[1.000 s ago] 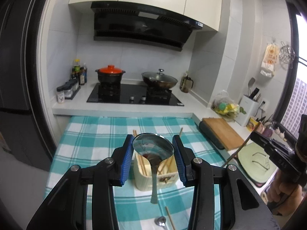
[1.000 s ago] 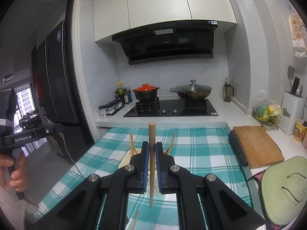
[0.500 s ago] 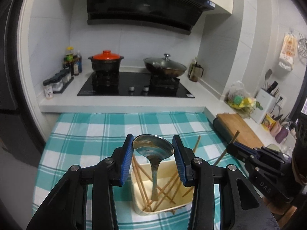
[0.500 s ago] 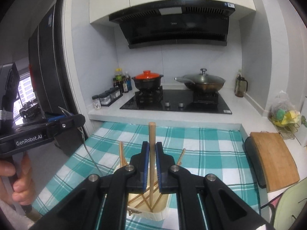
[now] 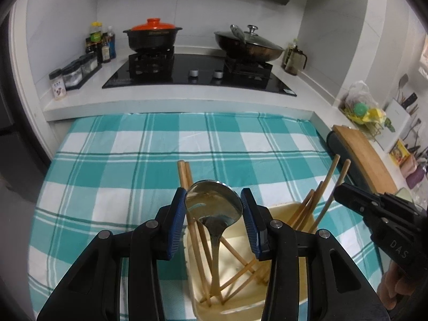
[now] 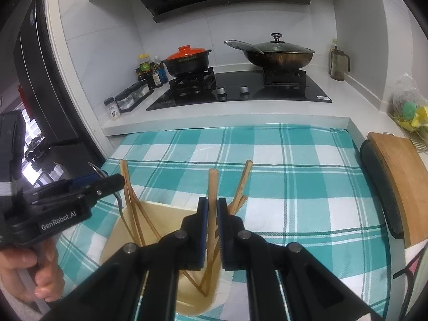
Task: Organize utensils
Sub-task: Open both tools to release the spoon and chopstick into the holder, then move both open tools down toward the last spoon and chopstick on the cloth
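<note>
A cream utensil holder stands on the teal checked tablecloth with several wooden chopsticks leaning in it. My left gripper is shut on a metal spoon, bowl up, its handle reaching down into the holder. My right gripper is shut on a wooden chopstick, held upright with its lower end inside the holder. The right gripper also shows at the right edge of the left wrist view; the left gripper shows at the left of the right wrist view.
A white counter behind the table carries a black hob with an orange-lidded pot and a lidded wok. Sauce bottles and jars stand at the left. A wooden cutting board lies at the right.
Both grippers have moved down and forward over the holder. The spoon handle and the held chopstick now reach deeper into it.
</note>
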Motion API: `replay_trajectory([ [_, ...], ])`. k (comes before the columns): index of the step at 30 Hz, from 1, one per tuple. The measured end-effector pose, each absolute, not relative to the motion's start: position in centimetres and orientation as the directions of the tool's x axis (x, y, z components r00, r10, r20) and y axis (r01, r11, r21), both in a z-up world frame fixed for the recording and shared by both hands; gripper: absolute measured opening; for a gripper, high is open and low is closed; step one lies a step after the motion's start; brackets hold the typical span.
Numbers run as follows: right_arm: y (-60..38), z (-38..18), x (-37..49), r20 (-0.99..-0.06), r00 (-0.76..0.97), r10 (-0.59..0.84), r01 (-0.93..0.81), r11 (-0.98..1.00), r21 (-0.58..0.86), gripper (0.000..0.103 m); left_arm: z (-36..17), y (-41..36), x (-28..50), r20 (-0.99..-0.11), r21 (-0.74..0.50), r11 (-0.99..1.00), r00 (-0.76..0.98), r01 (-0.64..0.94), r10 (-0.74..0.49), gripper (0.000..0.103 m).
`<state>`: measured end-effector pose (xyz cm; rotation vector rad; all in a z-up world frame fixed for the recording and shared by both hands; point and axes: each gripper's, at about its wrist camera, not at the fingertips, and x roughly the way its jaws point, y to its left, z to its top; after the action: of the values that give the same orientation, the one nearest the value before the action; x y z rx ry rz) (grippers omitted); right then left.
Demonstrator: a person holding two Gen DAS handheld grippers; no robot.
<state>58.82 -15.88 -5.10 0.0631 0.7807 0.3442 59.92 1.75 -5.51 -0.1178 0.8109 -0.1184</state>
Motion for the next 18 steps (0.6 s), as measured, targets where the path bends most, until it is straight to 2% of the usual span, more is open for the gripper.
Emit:
replay_trajectory([
  [3, -15.5, -5.6, 59.6, -0.691, 0.646, 0.324, -0.275, 0.943, 0.185, 0.01, -5.7, 1.7, 60.2, -0.719, -0.15, 0.987, 0.679, 0.055, -0.147, 0.045],
  [7, -15.4, -4.9, 58.8, -0.698, 0.646, 0.31, -0.277, 0.947, 0.164, 0.01, -3.5, 3.1, 58.0, -0.691, -0.164, 0.986, 0.708, 0.044, -0.146, 0.058],
  [8, -15.6, -4.3, 58.2, -0.693, 0.651, 0.311, -0.28, 0.946, 0.162, 0.016, -2.6, 3.6, 56.8, -0.678, -0.165, 0.985, 0.721, 0.043, -0.144, 0.06],
  [10, -16.2, -2.5, 56.3, -0.673, 0.668, 0.317, -0.293, 0.944, 0.154, 0.024, -0.7, 4.8, 53.6, -0.65, -0.155, 0.987, 0.748, 0.041, -0.133, 0.067],
  [11, -16.6, -1.6, 55.0, -0.661, 0.678, 0.321, -0.303, 0.942, 0.146, 0.027, 0.1, 5.5, 51.8, -0.639, -0.148, 0.988, 0.759, 0.036, -0.123, 0.074],
  [13, -17.6, 0.2, 51.9, -0.646, 0.689, 0.329, -0.332, 0.935, 0.123, 0.027, 1.0, 6.8, 47.8, -0.63, -0.135, 0.99, 0.769, 0.031, -0.11, 0.085],
  [18, -20.3, 1.1, 42.8, -0.64, 0.697, 0.324, -0.381, 0.923, 0.053, 0.028, -2.1, 8.9, 37.5, -0.678, -0.114, 0.993, 0.728, 0.036, -0.104, 0.091],
])
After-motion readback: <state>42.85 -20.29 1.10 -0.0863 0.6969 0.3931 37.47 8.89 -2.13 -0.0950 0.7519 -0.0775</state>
